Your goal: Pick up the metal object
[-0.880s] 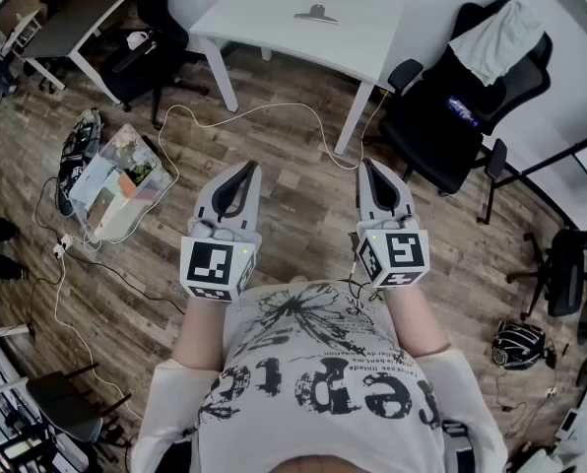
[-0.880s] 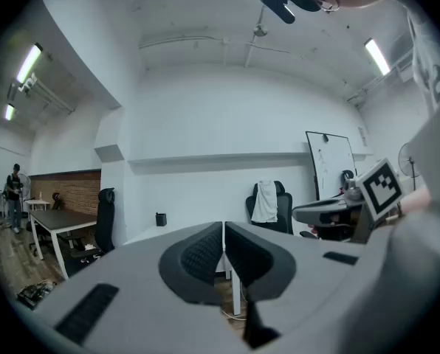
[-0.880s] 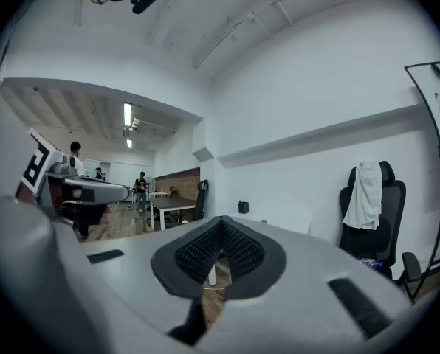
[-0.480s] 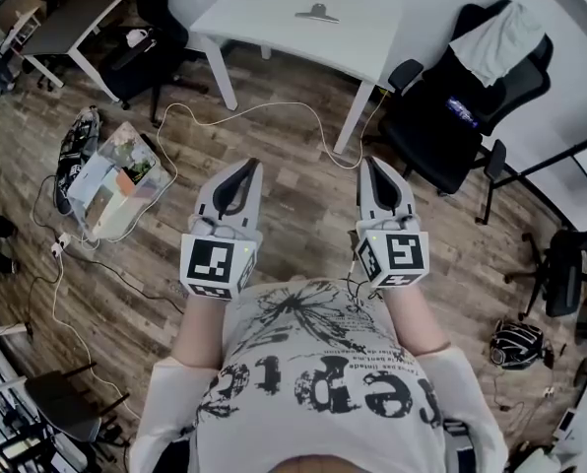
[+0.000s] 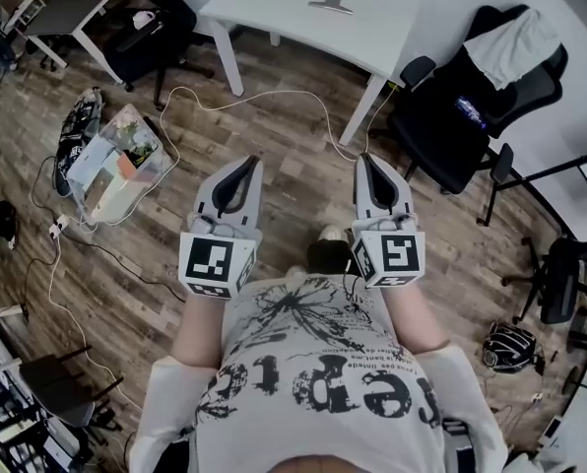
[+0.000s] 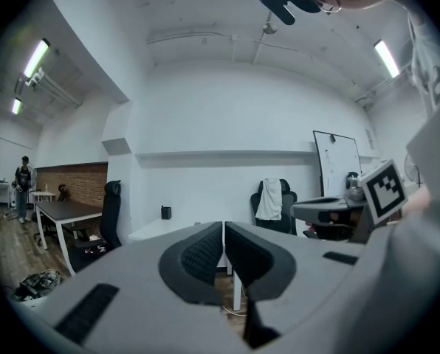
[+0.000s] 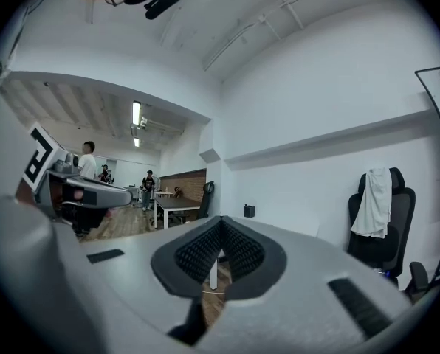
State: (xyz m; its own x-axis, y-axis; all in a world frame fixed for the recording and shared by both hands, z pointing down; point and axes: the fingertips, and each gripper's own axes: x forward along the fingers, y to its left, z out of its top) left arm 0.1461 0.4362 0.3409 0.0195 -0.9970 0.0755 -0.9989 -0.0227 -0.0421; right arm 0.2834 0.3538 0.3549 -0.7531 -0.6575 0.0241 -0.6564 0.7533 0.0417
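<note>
The metal object (image 5: 330, 5), a small grey clip-like piece, lies on the white table (image 5: 264, 13) at the top of the head view, far ahead of both grippers. My left gripper (image 5: 248, 163) and right gripper (image 5: 363, 158) are held side by side at waist height over the wooden floor, pointing toward the table. Both are shut with nothing between the pads. In the left gripper view the left gripper (image 6: 224, 224) has its jaws pressed together, as does the right gripper (image 7: 221, 218) in the right gripper view. Neither gripper view shows the metal object.
A black office chair (image 5: 466, 106) with a white cloth over it stands right of the table. A white cable (image 5: 274, 95) snakes over the floor before the table. A box of clutter (image 5: 116, 161) lies at the left, a dark desk (image 5: 72, 3) behind it. A shoe (image 5: 326, 252) shows between the grippers.
The whole scene has slid down in the head view, so the table is a little nearer. A shoe has come into sight between the grippers. Both grippers stay shut and level.
</note>
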